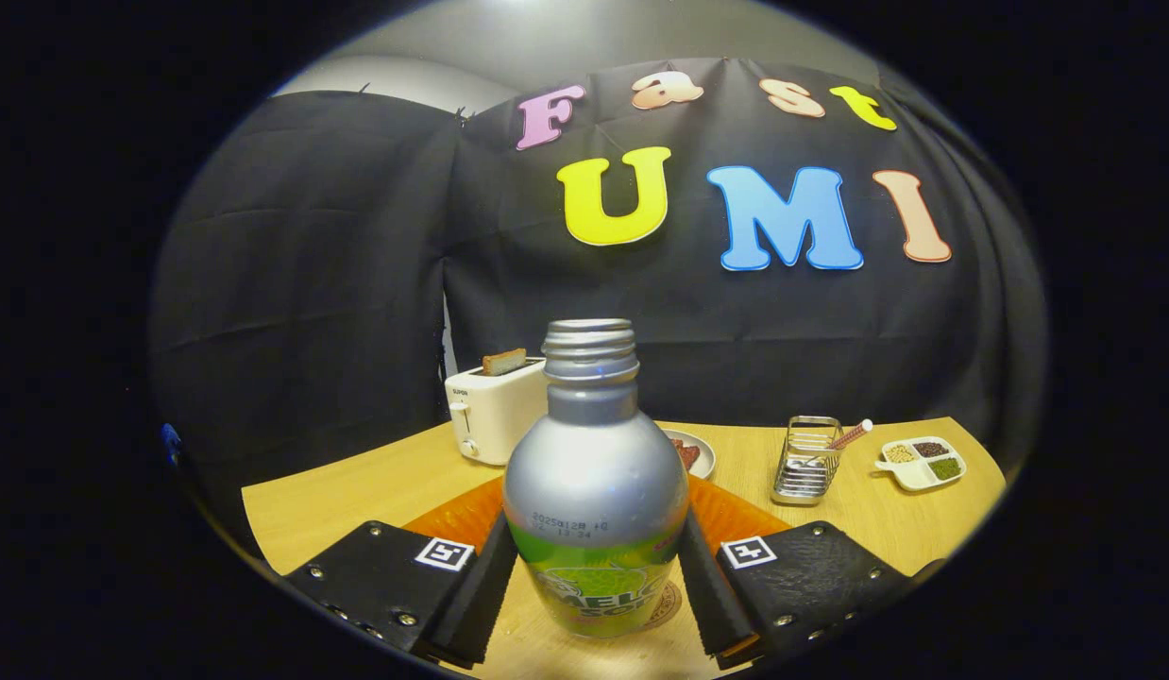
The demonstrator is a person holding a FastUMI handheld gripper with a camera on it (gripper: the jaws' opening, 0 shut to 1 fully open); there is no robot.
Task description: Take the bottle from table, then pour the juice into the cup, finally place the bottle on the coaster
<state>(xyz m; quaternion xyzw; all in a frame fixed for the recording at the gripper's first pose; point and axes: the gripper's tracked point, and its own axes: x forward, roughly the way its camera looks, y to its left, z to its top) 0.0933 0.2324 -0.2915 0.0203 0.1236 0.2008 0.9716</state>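
A silver bottle with a green label and an open threaded neck stands upright between my fingers. My gripper is shut on the bottle, both pads pressing its lower body. Under the bottle's base shows part of a round coaster on the wooden table. I cannot tell whether the bottle touches the coaster or hangs just above it. An orange mat lies behind the bottle. The cup is hidden.
A white toaster with a slice of toast stands at the back left. Behind the bottle sits a small plate with food. To the right are a wire holder with a utensil and a white divided dish.
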